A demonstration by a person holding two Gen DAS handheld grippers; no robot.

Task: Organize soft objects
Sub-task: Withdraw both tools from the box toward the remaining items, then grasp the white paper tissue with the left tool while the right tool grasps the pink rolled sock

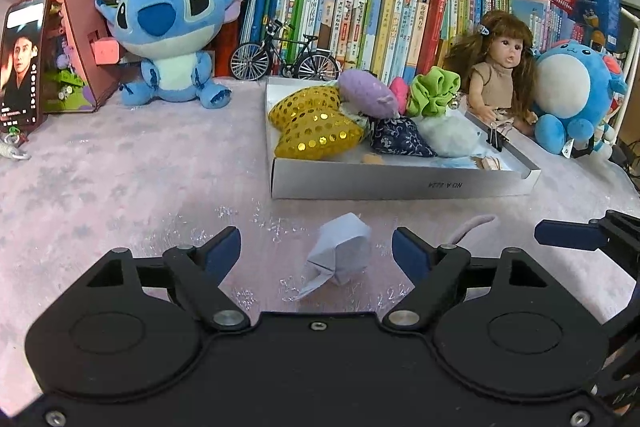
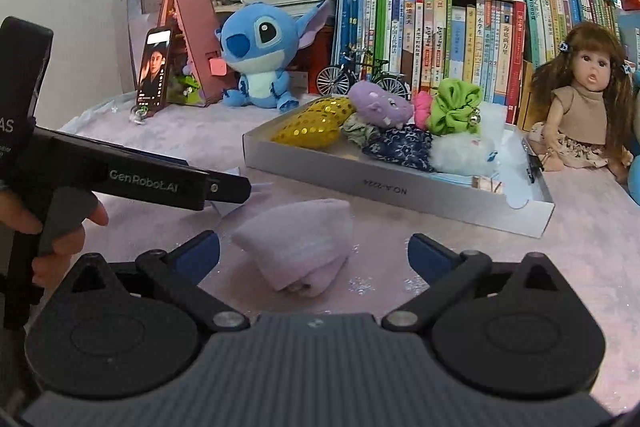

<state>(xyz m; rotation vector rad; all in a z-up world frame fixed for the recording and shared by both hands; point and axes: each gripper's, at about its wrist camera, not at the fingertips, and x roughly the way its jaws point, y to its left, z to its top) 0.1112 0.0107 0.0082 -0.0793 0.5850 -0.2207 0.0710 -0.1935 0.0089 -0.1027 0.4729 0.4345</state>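
The left tool [image 1: 317, 249] stands spread, its blue pads clear of the pale blue folded cloth [image 1: 340, 253] lying on the worktop between them. The right tool [image 2: 314, 255] is also spread wide, with a pale pink folded towel [image 2: 300, 241] between its pads, untouched. In the right wrist view a hand [image 2: 52, 227] grips the left tool's handle, whose black arm reads "GenRobot.AI".

The worktop [image 1: 120, 179] is covered in a pinkish, faintly glittering fabric. Just beyond the cloths sits a shallow grey box [image 1: 400, 183] labelled "NO.A-222A" on its side wall, holding a gold sequined cushion [image 1: 316, 125], a purple plush [image 1: 368, 93], a green scrunchie [image 1: 434, 91] and a navy patterned pouch [image 1: 400, 139].

Behind stand a blue Stitch plush [image 1: 168, 35], a doll [image 1: 500, 71], a model bicycle [image 1: 280, 61], a lit phone [image 1: 22, 63], and rows of books [image 1: 380, 19] before windows.
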